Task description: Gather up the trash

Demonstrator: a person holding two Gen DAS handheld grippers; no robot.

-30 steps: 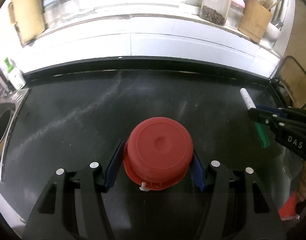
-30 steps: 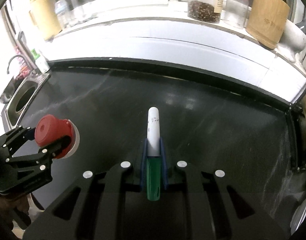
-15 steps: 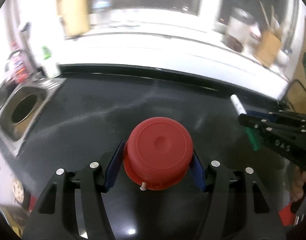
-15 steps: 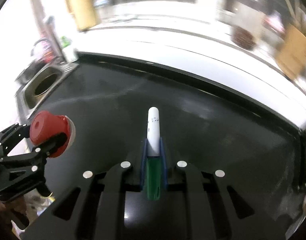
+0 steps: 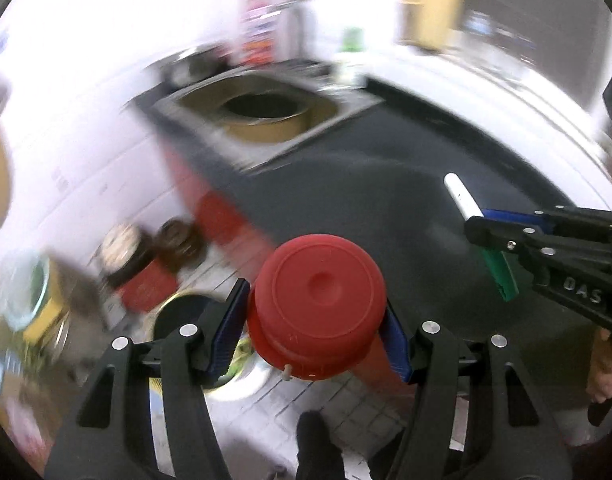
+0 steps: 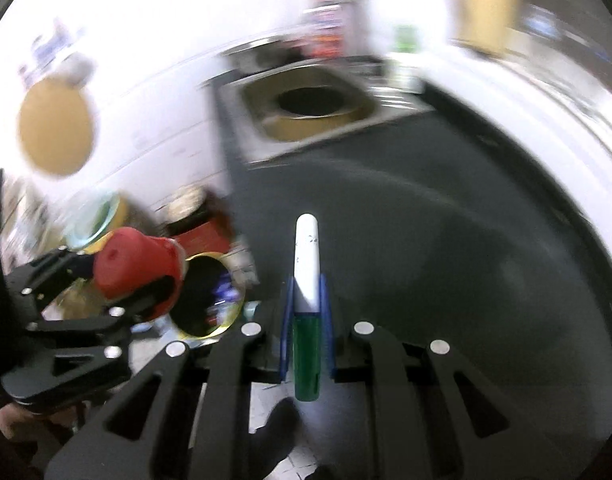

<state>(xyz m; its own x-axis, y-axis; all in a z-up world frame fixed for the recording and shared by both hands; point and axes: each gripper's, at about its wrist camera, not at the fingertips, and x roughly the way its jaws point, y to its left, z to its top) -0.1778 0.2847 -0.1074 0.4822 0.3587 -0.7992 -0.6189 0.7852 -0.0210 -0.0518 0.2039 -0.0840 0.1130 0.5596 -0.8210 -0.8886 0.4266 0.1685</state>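
My left gripper (image 5: pixel 317 332) is shut on a red plastic lid (image 5: pixel 317 304), held in the air past the front-left corner of the black counter (image 5: pixel 385 200). It also shows in the right wrist view (image 6: pixel 146 292), with the lid (image 6: pixel 134 268) in it. My right gripper (image 6: pixel 306 332) is shut on a green and white marker (image 6: pixel 307 300); the marker also shows at the right of the left wrist view (image 5: pixel 481 236). A round bin (image 6: pixel 206 300) with a gold rim and dark inside stands on the floor below the lid; it also shows in the left wrist view (image 5: pixel 186 316).
A steel sink (image 5: pixel 262 116) is set in the counter's left end. Jars and tins (image 5: pixel 146 256) stand on the tiled floor beside the bin. A round wooden board (image 6: pixel 54 132) hangs on the white wall. Both views are blurred by motion.
Both grippers have swung left and off the counter's edge, still holding the lid and the marker. The sink, the floor and the bin have come into view.
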